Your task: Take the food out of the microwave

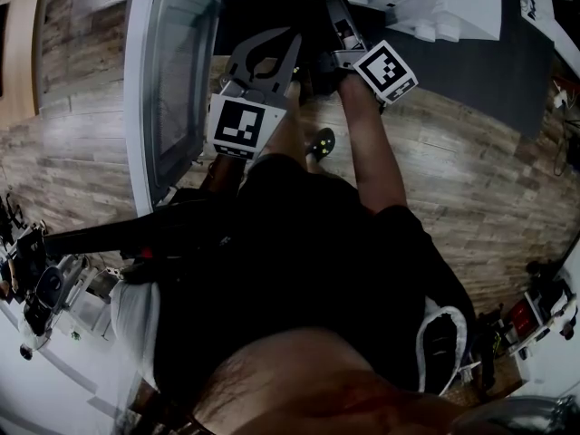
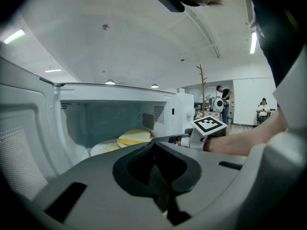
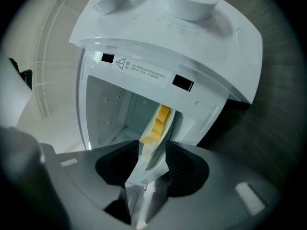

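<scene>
The white microwave [image 3: 192, 42] stands with its door [image 1: 172, 71] swung open to the left. Inside, a white plate [image 2: 103, 147] carries yellow food [image 2: 134, 136]. My right gripper [image 3: 152, 150] is at the microwave's mouth, rolled on its side and open. The plate's rim [image 3: 162, 139] lies between its jaws, with the food [image 3: 160, 121] just beyond, and I see no pad pressing on the rim. In the head view the right gripper [image 1: 340, 16] reaches into the cavity. My left gripper [image 2: 154, 150] hangs back in front of the opening, shut and empty, beside the door [image 1: 272, 57].
White bowls [image 3: 189, 4] sit on top of the microwave. The open door [image 2: 19, 152] stands close on my left. A wooden floor [image 1: 471, 179] and a dark mat [image 1: 489, 71] lie below. Far off are a coat stand [image 2: 201, 90] and people [image 2: 223, 97].
</scene>
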Demonstrator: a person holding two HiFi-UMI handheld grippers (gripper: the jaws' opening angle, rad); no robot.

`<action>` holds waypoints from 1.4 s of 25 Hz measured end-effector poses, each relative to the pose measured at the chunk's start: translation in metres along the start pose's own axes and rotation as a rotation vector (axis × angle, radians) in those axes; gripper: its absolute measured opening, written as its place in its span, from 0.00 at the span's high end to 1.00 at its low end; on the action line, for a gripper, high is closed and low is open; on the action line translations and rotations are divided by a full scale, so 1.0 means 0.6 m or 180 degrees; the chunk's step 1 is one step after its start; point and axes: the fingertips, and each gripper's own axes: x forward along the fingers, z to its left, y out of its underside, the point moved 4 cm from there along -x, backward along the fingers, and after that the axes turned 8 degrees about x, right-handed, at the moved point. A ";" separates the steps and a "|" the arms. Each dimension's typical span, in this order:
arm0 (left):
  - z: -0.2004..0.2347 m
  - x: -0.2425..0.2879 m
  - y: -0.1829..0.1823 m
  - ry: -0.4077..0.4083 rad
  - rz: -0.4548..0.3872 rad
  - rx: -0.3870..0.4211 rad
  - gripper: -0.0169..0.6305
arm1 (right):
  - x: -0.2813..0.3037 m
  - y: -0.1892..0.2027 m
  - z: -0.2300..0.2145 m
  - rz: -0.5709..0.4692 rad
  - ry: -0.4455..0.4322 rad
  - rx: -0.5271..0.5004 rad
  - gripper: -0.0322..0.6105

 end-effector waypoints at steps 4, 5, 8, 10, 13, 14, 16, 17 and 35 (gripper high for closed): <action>0.005 -0.004 0.002 -0.0021 0.0008 -0.0011 0.96 | 0.006 0.004 -0.002 -0.0013 -0.0008 0.0103 0.73; 0.007 -0.005 0.003 -0.0029 0.0010 -0.0015 0.96 | 0.007 0.005 -0.002 -0.0020 -0.0013 0.0124 0.73; 0.011 -0.009 0.004 -0.0047 0.0007 -0.0025 0.96 | 0.011 0.007 -0.004 -0.0038 -0.0023 0.0199 0.73; 0.011 -0.010 0.004 -0.0046 0.0000 -0.0033 0.96 | 0.013 0.007 -0.006 -0.0059 -0.0037 0.0258 0.73; 0.013 -0.013 0.004 -0.0032 -0.0002 -0.0015 0.96 | 0.017 0.008 -0.007 -0.0091 -0.0060 0.0329 0.73; 0.013 -0.014 0.005 -0.0031 0.0006 -0.0013 0.96 | 0.018 0.009 -0.008 -0.0094 -0.0059 0.0350 0.73; 0.015 -0.016 0.007 -0.0044 0.0010 -0.0035 0.96 | 0.019 0.010 -0.010 -0.0109 -0.0043 0.0390 0.73; 0.016 -0.017 0.007 -0.0050 0.0005 -0.0047 0.96 | 0.020 0.010 -0.012 -0.0122 -0.0037 0.0409 0.73; 0.028 -0.024 0.011 -0.0078 0.0043 -0.0023 0.96 | 0.040 0.005 -0.018 -0.0256 -0.0078 0.0718 0.83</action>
